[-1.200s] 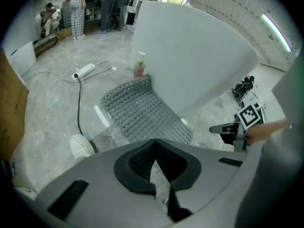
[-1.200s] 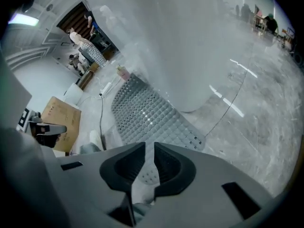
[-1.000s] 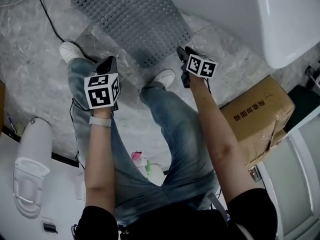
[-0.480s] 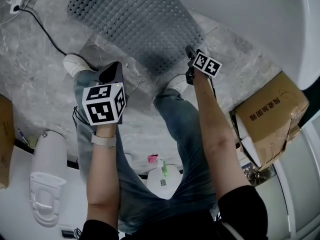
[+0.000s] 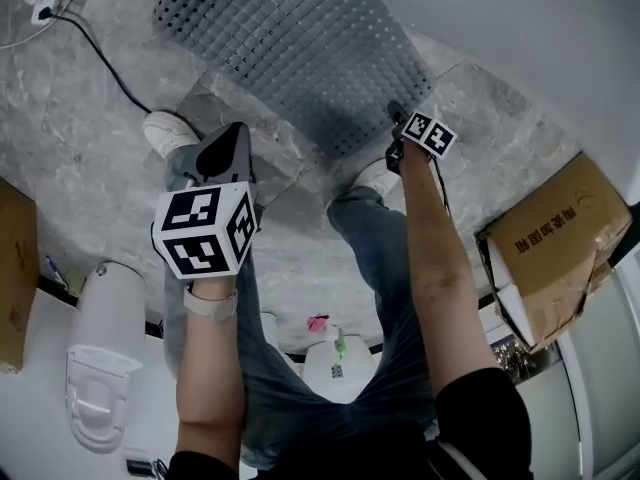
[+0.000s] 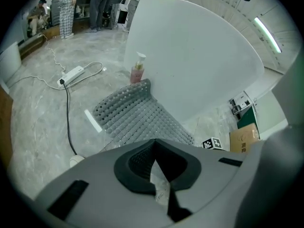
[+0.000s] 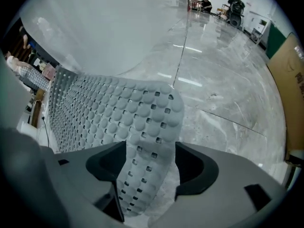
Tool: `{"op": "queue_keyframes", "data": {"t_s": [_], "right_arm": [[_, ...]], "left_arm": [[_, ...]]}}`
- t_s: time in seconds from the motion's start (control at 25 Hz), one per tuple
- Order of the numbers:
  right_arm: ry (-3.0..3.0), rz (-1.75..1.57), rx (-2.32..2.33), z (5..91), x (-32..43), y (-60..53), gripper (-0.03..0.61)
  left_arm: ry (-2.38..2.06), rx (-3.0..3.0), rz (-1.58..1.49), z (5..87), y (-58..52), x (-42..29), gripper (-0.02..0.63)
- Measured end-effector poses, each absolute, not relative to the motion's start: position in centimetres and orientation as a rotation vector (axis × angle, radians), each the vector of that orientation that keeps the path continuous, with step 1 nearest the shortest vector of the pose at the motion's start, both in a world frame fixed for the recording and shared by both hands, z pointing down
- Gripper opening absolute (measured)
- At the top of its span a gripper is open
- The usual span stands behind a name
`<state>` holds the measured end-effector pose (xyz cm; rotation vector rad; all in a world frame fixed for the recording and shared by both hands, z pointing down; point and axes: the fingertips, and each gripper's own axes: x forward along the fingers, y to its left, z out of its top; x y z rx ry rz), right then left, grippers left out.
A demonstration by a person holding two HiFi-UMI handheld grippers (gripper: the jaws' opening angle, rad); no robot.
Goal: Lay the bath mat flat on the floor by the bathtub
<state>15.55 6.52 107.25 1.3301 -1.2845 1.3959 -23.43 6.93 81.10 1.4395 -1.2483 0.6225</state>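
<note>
My right gripper [image 5: 396, 118] points straight down at the near right corner of the grey bath mat [image 5: 290, 48]. Its jaws have just been opening and now stand wide apart. In the right gripper view that rounded corner of the mat [image 7: 118, 122] runs between the jaws of the right gripper [image 7: 149, 170]. There is a clear gap to one jaw, and the mat's edge lies close along the other. Neither pad clamps it, so the mat is loose.

My left gripper [image 5: 225, 148] hangs over the floor by my left shoe [image 5: 172, 130], tilted down and forward, just short of the mat's near edge. In the left gripper view the jaws of the left gripper [image 6: 156, 175] are pressed together with nothing between them. Only a sliver of floor shows past the tips.

The mat [image 6: 137, 115] is perforated and covered with small round studs. It lies stretched out on the grey marbled floor [image 5: 90, 168], right alongside the white bathtub [image 5: 540, 38]. Its far end curls up a little where it meets a pink pump bottle [image 6: 137, 69] standing by the bathtub [image 6: 190, 56].

A white power strip [image 6: 71, 75] with a black cable [image 6: 68, 122] lies on the floor to the left of the mat, well apart from it. A cardboard box [image 5: 555, 243] sits on my right, beyond my right arm. My right shoe [image 5: 378, 178] stands just beneath the right gripper, near the mat's corner.
</note>
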Motion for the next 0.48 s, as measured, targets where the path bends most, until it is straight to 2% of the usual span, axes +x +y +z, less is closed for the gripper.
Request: {"op": "queue_keyframes", "data": {"t_s": [0.36,0.44,0.48], "right_arm": [[-1.208,1.433,1.351,109.2,15.7,7.1,0.365],[-1.178,1.432,1.350,109.1,15.9,7.2,0.338],[-1.166,1.435,1.342,108.9,16.0,7.3,0.226]], "left_arm": [[-1.277,1.434,0.629,81.1,6.9,-24.6,0.018],[-1.289,1.431,0.626,81.2,6.6,-24.7,0.018],[-1.290,1.432,0.625,81.2,6.5,-24.6,0.018]]}}
